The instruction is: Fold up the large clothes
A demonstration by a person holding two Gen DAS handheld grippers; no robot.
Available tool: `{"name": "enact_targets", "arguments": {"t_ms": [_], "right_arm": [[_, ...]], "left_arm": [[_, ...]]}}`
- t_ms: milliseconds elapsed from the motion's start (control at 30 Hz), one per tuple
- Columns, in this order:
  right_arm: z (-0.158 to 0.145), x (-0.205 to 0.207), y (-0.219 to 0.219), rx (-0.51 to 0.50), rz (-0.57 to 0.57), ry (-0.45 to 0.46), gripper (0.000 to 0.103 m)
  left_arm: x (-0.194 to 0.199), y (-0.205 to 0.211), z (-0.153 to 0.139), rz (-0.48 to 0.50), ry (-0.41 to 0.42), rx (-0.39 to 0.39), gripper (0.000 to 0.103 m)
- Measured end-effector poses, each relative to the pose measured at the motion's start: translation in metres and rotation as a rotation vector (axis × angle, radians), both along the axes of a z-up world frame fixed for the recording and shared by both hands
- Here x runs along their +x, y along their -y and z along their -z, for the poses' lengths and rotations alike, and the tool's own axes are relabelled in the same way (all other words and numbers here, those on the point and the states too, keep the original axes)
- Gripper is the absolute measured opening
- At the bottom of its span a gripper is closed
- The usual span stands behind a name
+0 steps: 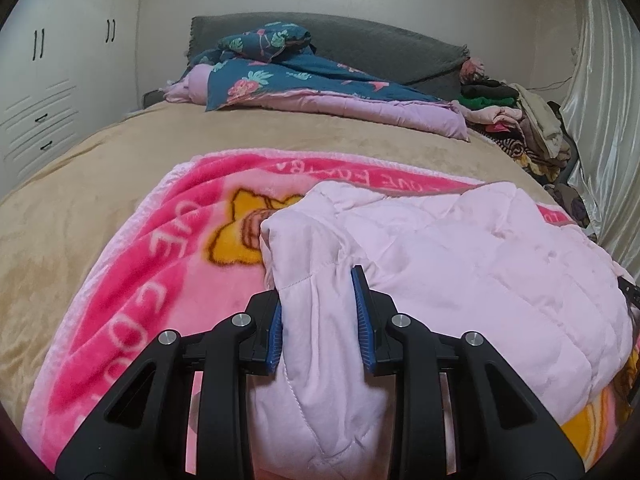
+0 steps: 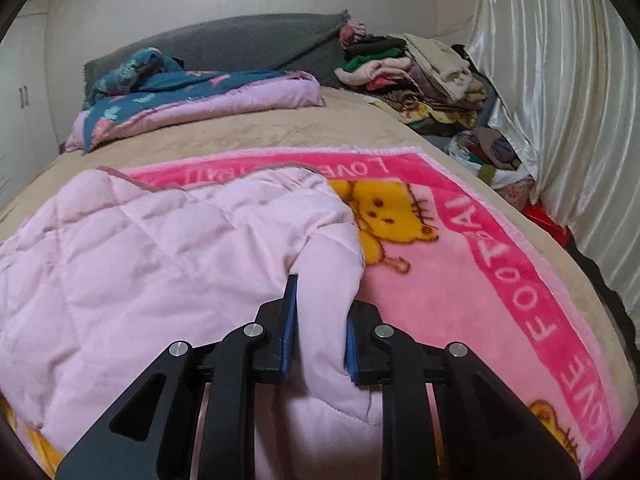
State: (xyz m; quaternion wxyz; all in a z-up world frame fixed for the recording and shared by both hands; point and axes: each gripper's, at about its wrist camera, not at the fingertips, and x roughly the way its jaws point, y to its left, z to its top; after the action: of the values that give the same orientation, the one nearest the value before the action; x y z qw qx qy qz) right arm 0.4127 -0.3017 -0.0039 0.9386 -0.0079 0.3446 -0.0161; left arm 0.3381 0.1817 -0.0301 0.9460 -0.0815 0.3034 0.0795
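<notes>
The bed carries a tan cover, with a white wardrobe on 1 side and a pale curtain on the other; a stack of clothes sits at the far corner. Across the near part of the bed lies a pink printed blanket, and on it the pale pink quilted garment, doubled over, its long axis running side to side between your 2 hands. Your left gripper is clamped on the garment's left near corner, a thick fold pinched between the blue pads. Your right gripper grips the right near corner the same way, jaws drawn in tight on the fabric. The bulk of the garment lies ahead of and between both grippers, toward the headboard; neither hand is clearly nearer to it. In my judgement, any next fold carries both corners forward together, away from you, and uneven travel would skew the edge.
</notes>
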Motion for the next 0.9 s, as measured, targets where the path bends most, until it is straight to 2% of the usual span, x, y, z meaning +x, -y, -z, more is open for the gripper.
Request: {"name": "enact_targets", "arguments": {"t_ms": [100, 167, 200, 233, 267, 300, 333, 400, 433, 533, 600, 667, 800, 867, 900], "right_arm": [[0.006, -0.002, -0.005, -0.047, 0.007, -0.017, 0.025], [0.001, -0.011, -0.009, -0.111, 0.049, 0.007, 0.039], [-0.01, -0.024, -0.013, -0.126, 0.065, 0.079, 0.044], [-0.018, -0.036, -0.018, -0.131, 0.061, 0.142, 0.055], [-0.027, -0.048, -0.025, -0.133, 0.049, 0.198, 0.062], [-0.035, -0.063, -0.038, -0.123, -0.005, 0.253, 0.066], [-0.038, -0.068, -0.048, -0.117, -0.061, 0.263, 0.07], [-0.038, -0.073, -0.075, -0.133, -0.183, 0.24, 0.071], [-0.034, -0.07, -0.091, -0.135, -0.257, 0.191, 0.071], [-0.019, -0.05, -0.117, -0.113, -0.344, 0.043, 0.07], [-0.003, -0.029, -0.122, -0.082, -0.323, -0.056, 0.071], [0.008, -0.018, -0.118, -0.035, -0.292, -0.107, 0.072], [0.021, -0.012, -0.117, -0.005, -0.264, -0.123, 0.072], [0.024, -0.014, -0.118, -0.002, -0.262, -0.12, 0.072], [0.023, -0.015, -0.12, 0.006, -0.258, -0.119, 0.072]], "left_arm": [[0.006, -0.001, 0.008, -0.009, -0.041, 0.006, 0.022], [0.008, -0.002, 0.017, -0.013, -0.067, 0.001, 0.023], [0.009, -0.002, 0.019, -0.015, -0.073, 0.001, 0.023], [0.01, -0.002, 0.021, -0.015, -0.079, 0.0, 0.023], [0.01, -0.002, 0.021, -0.015, -0.08, -0.003, 0.023], [0.01, -0.003, 0.022, -0.016, -0.08, -0.003, 0.024], [0.01, -0.002, 0.022, -0.016, -0.081, -0.001, 0.024], [0.011, -0.003, 0.023, -0.017, -0.084, -0.003, 0.024], [0.011, -0.003, 0.024, -0.018, -0.086, -0.003, 0.024], [0.012, -0.003, 0.025, -0.019, -0.093, -0.003, 0.024], [0.012, -0.004, 0.026, -0.019, -0.095, -0.01, 0.025], [0.012, -0.005, 0.024, -0.018, -0.096, -0.025, 0.026], [0.011, -0.005, 0.017, -0.026, -0.09, -0.035, 0.03], [0.008, -0.005, 0.011, -0.032, -0.086, -0.055, 0.039], [0.006, -0.005, 0.009, -0.028, -0.086, -0.064, 0.049]]}}
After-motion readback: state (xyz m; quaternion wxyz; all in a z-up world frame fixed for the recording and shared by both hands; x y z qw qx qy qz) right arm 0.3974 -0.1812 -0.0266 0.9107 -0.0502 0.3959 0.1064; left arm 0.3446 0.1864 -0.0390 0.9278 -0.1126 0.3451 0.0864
